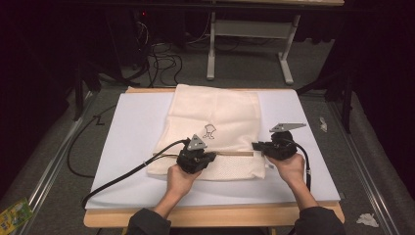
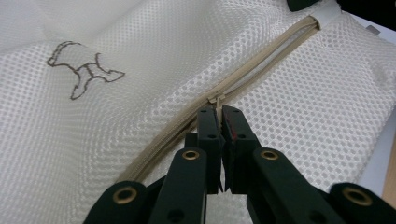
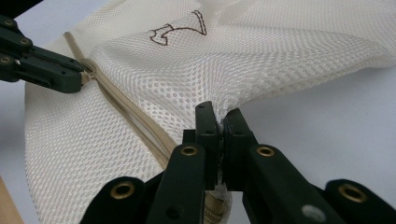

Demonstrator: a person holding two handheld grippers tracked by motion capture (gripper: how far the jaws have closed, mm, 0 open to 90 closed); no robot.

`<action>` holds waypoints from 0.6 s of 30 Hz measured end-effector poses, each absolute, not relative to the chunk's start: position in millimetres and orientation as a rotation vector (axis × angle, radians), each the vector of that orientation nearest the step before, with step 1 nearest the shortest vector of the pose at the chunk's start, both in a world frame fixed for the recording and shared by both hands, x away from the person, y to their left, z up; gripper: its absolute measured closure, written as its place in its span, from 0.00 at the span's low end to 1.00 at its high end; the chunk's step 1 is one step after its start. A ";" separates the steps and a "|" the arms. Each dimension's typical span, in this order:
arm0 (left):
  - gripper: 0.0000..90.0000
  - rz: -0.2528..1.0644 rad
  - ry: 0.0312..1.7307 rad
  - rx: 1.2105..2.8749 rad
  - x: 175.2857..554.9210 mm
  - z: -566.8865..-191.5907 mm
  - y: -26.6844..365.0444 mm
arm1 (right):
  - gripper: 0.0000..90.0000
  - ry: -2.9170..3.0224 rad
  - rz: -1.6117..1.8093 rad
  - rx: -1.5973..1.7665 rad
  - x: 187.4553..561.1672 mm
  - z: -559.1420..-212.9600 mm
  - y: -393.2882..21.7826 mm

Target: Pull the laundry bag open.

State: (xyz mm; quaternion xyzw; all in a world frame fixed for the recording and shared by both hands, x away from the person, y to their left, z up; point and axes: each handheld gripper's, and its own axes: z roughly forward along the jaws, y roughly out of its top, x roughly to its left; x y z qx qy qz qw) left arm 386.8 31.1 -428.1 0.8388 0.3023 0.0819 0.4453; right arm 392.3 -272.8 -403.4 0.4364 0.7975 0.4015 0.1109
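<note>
High view: a cream mesh bag (image 1: 215,129) lies flat on the white worktop (image 1: 132,147). The left gripper (image 1: 211,157) rests on its zip (image 1: 235,153); the right gripper (image 1: 255,146) meets the bag's right edge.

Left gripper view: jaws closed tight, pinching the zip pull (image 2: 217,103).

Right gripper view: jaws closed tight on the bag's mesh at the zip's end, lifting it slightly.

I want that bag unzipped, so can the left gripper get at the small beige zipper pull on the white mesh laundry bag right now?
Probably yes: the left gripper already looks shut on the small beige zipper pull of the white mesh laundry bag, with nothing between them.
</note>
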 end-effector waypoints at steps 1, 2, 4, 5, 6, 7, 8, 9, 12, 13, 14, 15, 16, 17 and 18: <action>0.97 0.205 0.751 2.074 387.1 -427.5 31.9 | 0.99 2.345 1.179 1.279 392.8 -403.6 -272.9; 0.97 0.203 0.752 2.075 387.4 -427.5 32.1 | 0.99 2.342 1.182 1.286 392.7 -403.8 -272.4; 0.97 0.200 0.750 2.076 387.5 -427.4 32.4 | 0.99 2.343 1.182 1.285 392.7 -403.8 -272.3; 0.97 0.202 0.751 2.076 387.4 -427.4 32.5 | 0.99 2.345 1.182 1.278 392.8 -404.1 -272.6; 0.97 0.207 0.752 2.078 387.5 -427.3 33.1 | 0.99 2.346 1.178 1.278 392.5 -404.2 -272.7; 0.97 0.207 0.752 2.078 387.5 -427.3 33.1 | 0.99 2.346 1.178 1.278 392.5 -404.2 -272.7; 0.97 0.204 0.756 2.071 387.9 -427.1 35.5 | 0.99 2.348 1.171 1.287 392.0 -405.0 -273.9; 0.97 0.205 0.759 2.070 387.8 -427.0 36.1 | 0.99 2.350 1.169 1.290 391.9 -405.0 -274.7; 0.97 0.207 0.759 2.069 387.8 -426.7 37.4 | 0.99 2.347 1.171 1.291 391.8 -405.5 -274.9; 0.97 0.206 0.759 2.068 387.7 -426.5 38.0 | 0.99 2.348 1.172 1.292 392.2 -406.4 -274.5; 0.97 0.208 0.762 2.069 387.6 -426.5 38.4 | 0.99 2.348 1.171 1.290 392.3 -406.6 -274.4; 0.97 0.211 0.763 2.070 387.6 -426.6 39.3 | 0.99 2.346 1.168 1.290 392.2 -406.7 -274.3; 0.97 0.212 0.764 2.070 387.8 -426.6 40.8 | 0.99 2.348 1.168 1.288 392.1 -406.8 -274.5; 0.97 0.212 0.770 2.065 387.4 -426.5 42.2 | 0.99 2.349 1.162 1.286 391.8 -407.1 -274.8; 0.97 0.215 0.769 2.067 387.3 -426.3 44.5 | 0.99 2.350 1.155 1.285 391.3 -407.4 -275.5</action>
